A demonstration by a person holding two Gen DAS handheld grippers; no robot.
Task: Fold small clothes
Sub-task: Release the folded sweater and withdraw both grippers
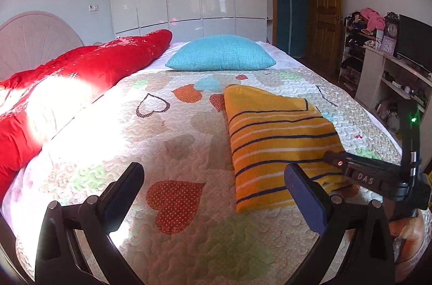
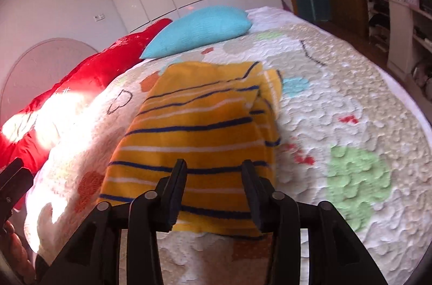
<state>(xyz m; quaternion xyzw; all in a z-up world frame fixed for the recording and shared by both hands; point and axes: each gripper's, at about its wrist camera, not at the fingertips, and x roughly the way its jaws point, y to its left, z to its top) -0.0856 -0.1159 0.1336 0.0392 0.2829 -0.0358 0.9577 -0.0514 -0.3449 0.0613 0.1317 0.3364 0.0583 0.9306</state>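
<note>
One folded yellow striped garment (image 1: 275, 139) on the heart-print quilt (image 1: 162, 144).
Left tongs (image 1: 213, 185) released, empty; right tongs (image 2: 213, 171) parted over its near edge, gripping nothing; "DAS" lettering (image 1: 365, 178) readable.

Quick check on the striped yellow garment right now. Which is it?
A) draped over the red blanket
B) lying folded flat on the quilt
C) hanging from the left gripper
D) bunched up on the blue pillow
B: the striped yellow garment lies folded flat on the heart-print quilt. The left gripper is open with nothing between its fingers.
</note>
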